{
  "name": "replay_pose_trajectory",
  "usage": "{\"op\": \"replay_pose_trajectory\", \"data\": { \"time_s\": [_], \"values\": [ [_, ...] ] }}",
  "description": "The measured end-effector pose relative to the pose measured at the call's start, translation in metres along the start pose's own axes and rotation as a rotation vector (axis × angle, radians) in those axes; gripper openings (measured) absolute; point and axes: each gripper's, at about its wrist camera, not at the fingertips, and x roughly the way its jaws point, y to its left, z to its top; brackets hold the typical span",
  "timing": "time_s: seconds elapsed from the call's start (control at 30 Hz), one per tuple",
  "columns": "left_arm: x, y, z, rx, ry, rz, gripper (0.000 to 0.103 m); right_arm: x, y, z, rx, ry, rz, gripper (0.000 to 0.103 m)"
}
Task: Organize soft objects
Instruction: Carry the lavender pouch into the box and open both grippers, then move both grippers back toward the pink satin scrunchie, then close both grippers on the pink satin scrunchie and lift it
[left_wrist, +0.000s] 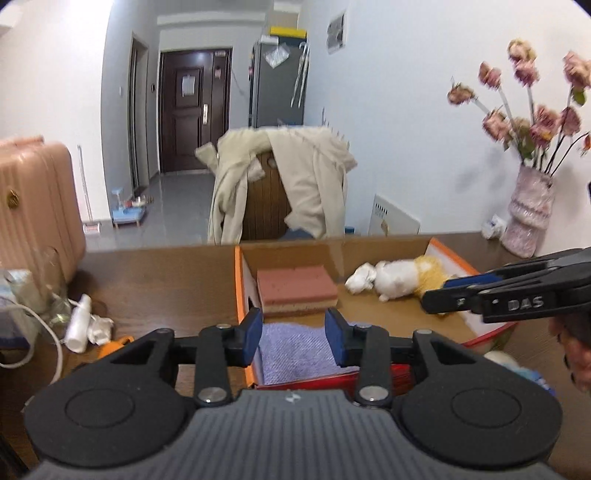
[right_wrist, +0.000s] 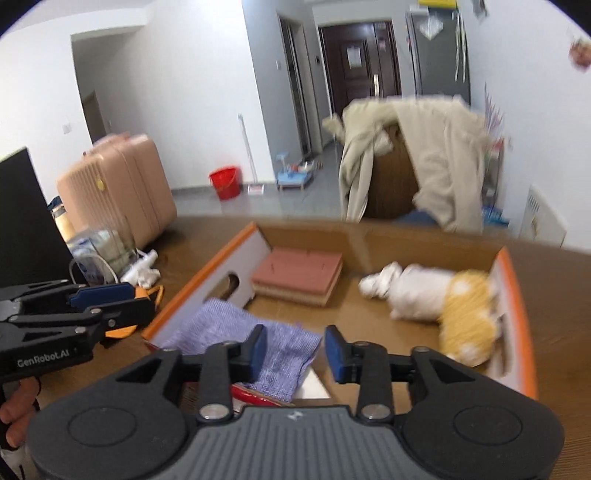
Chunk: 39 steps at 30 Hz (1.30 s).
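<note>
Two grippers are showing here, and we are starting with the left wrist view. Our left gripper is hovering with its blue pads spread apart and nothing between them, just over the near end of the cardboard box on the brown table. Inside the box, the purple cloth is lying at the near end, the pink sponge is sitting behind it against the left wall, and the white and yellow plush toy is lying toward the right wall. Our right gripper is reaching in from the right edge near the toy; we cannot tell its state from this side view. A vase of flowers is standing at the far right.

Turning to the right wrist view, our right gripper is hanging released and empty above the box, with the cloth draping over the near left corner. The sponge and toy are resting further in, well apart. Our left gripper is showing at the left.
</note>
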Motion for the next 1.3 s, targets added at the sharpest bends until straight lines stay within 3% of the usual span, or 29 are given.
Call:
{"op": "replay_pose_trajectory", "data": {
  "time_s": [0.07, 0.27, 0.5, 0.87, 1.07, 1.17, 1.3],
  "values": [
    [-0.023, -0.005, 0.005, 0.010, -0.034, 0.001, 0.038, -0.032, 0.001, -0.002, -0.026, -0.060, -0.029, 0.059],
    [-0.099, -0.026, 0.001, 0.026, -0.134, -0.009, 0.047, -0.123, 0.000, -0.031, -0.045, -0.171, -0.073, 0.067],
    [-0.162, -0.054, -0.037, 0.022, -0.195, 0.013, 0.063, -0.191, 0.014, -0.081, -0.073, -0.237, -0.107, 0.067],
    [-0.233, -0.079, -0.129, -0.064, -0.170, 0.003, 0.069, -0.232, 0.051, -0.193, -0.031, -0.276, -0.078, 0.067],
    [-0.231, -0.078, -0.148, -0.074, -0.125, -0.012, 0.069, -0.233, 0.068, -0.223, -0.025, -0.238, -0.033, 0.067],
    [-0.209, -0.069, -0.149, -0.100, -0.093, -0.008, 0.069, -0.224, 0.078, -0.226, -0.048, -0.219, -0.033, 0.067],
    [-0.155, -0.054, -0.127, -0.104, -0.058, -0.015, 0.068, -0.204, 0.089, -0.224, -0.058, -0.170, -0.009, 0.066]
  ]
}}
